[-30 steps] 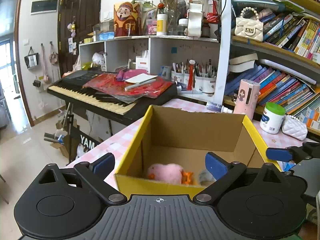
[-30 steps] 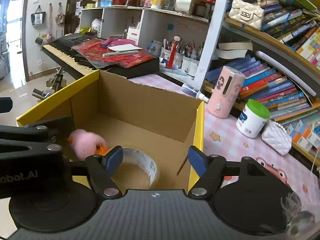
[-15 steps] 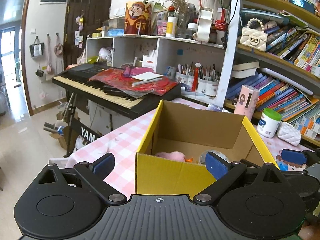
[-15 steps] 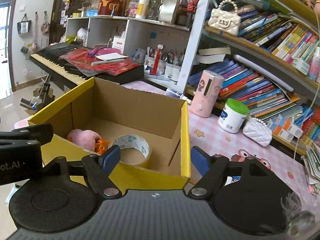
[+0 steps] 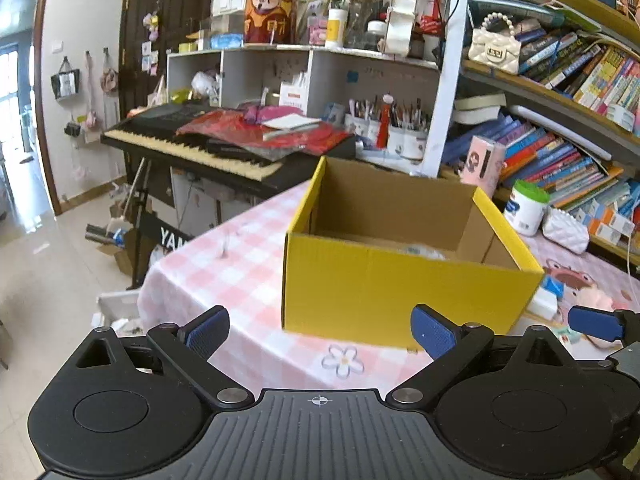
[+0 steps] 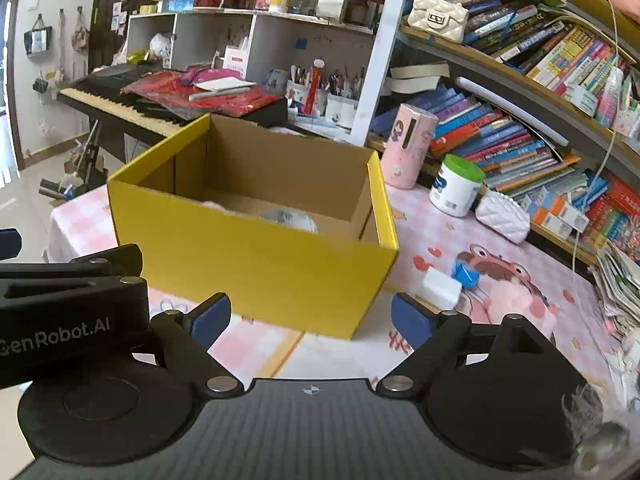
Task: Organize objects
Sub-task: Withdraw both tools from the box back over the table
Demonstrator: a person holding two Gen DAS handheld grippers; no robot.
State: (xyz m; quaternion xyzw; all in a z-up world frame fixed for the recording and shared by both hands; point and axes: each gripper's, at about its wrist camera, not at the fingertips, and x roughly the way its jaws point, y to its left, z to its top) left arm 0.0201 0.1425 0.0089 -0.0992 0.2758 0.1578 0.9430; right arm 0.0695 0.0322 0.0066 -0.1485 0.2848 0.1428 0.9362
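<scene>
1. Where the pink checked tabletop [image 5: 248,280] carries it, a yellow cardboard box [image 5: 384,284] is seen standing upright with its top open, in front of both tools.
2. The left tool [image 5: 320,330] is held spread wide with nothing between its blue pads [image 5: 434,332]; it is kept short of the near wall of the box, apart from it.
3. The right tool [image 6: 310,318] is likewise held apart and empty, and its blue pads [image 6: 410,320] are seen on either side of the lower right corner of the box in the right wrist view, without touching it.
4. Inside the box, the rim of a tape roll [image 6: 290,218] is made out above the near wall, with a sliver of something pink [image 6: 212,205] just left of it; the rest is hidden.
5. On the tabletop to the right of the box, a small white block [image 6: 438,289] and a blue piece [image 6: 464,274] are seen close together, near the box corner.
6. Behind the box, a pink cylindrical case [image 6: 406,146], a white jar with a green lid [image 6: 456,186] and a white quilted pouch [image 6: 502,216] are lined up beside the bookshelf [image 6: 532,120].
7. A keyboard [image 5: 208,148] covered with red cloth is seen to the left, beyond the tabletop.
</scene>
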